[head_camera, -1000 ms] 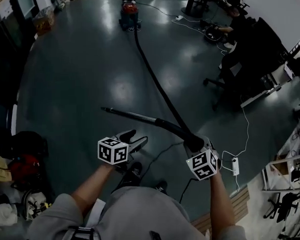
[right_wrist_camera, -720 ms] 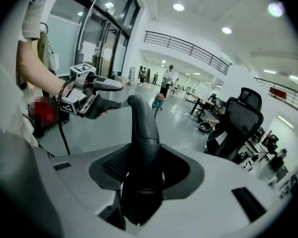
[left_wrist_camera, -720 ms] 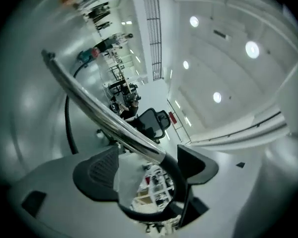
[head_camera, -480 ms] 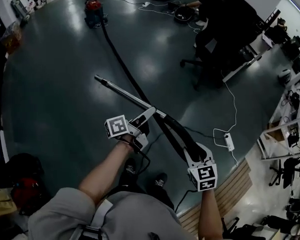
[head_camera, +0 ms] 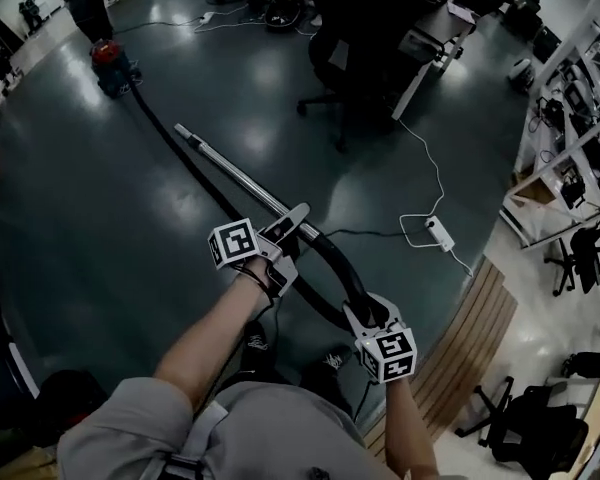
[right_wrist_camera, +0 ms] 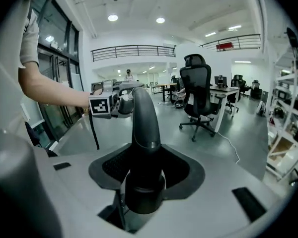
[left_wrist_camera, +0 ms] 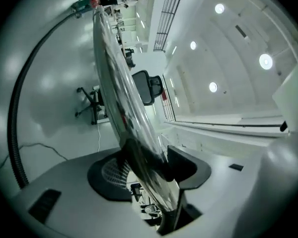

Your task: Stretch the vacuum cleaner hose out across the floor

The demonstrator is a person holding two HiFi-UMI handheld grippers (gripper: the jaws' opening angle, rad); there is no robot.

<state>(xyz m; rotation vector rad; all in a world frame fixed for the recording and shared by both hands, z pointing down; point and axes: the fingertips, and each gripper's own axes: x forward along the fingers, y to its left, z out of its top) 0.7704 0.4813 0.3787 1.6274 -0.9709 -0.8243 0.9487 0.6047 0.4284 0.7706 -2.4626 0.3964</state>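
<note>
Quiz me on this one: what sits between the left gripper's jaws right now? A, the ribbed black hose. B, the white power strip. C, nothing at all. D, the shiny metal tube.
D: in the left gripper view, the left gripper has just been closing its jaws, and the shiny metal tube runs between them, while the right gripper grips the black handle.

A black hose (head_camera: 180,150) is trailing to a red vacuum (head_camera: 110,65) at eleven o'clock. The tube (head_camera: 230,171) is gleaming silver, and its handle (head_camera: 340,268) is looking black. Two cubes (head_camera: 233,243) (head_camera: 387,354) are showing black-and-white squares over the glossy dark grey floor (head_camera: 100,218).
</note>
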